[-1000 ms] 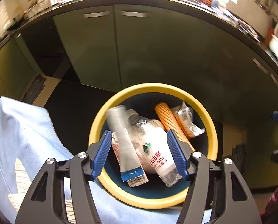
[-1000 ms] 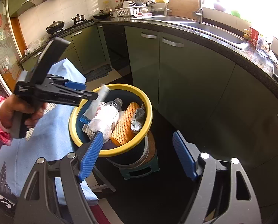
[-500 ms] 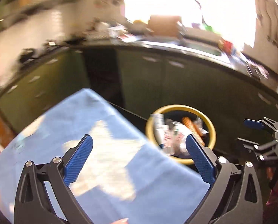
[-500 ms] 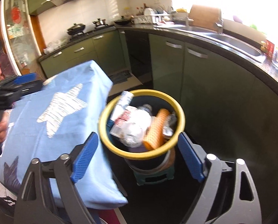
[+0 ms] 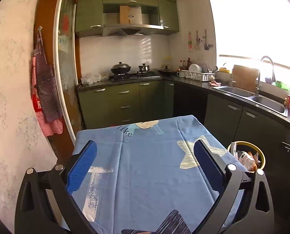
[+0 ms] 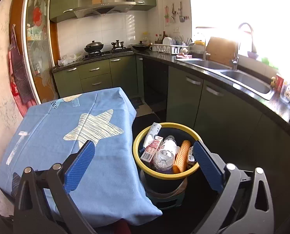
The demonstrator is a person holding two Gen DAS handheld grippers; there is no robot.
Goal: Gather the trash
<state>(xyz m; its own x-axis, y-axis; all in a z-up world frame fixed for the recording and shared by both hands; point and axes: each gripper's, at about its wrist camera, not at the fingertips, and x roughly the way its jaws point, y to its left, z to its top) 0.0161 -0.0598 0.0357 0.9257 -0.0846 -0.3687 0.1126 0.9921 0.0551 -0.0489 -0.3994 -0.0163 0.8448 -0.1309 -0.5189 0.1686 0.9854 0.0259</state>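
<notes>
A dark bin with a yellow rim (image 6: 165,124) stands on a small stool beside the table. Inside lie a white tube (image 6: 152,134), a small carton (image 6: 152,148), a clear water bottle (image 6: 165,153), an orange ridged piece (image 6: 181,156) and a crumpled wrapper (image 6: 190,154). My right gripper (image 6: 143,142) hangs back from the bin and above it, its jaws opening with nothing between them. My left gripper (image 5: 144,143) stands open and empty over the blue tablecloth (image 5: 145,165). In the left wrist view the bin (image 5: 242,142) sits low at the right.
The blue star-print cloth (image 6: 67,136) covers the table left of the bin. Green cabinets and a dark counter with a double sink (image 6: 242,78) run along the right. A stove with pots (image 5: 121,68) is at the back. An apron (image 5: 45,97) hangs on the left wall.
The left gripper let go of the white tube into the bin, opened wide, then swung up and left over the table. The right gripper drew back and rose, its jaws spreading wider.
</notes>
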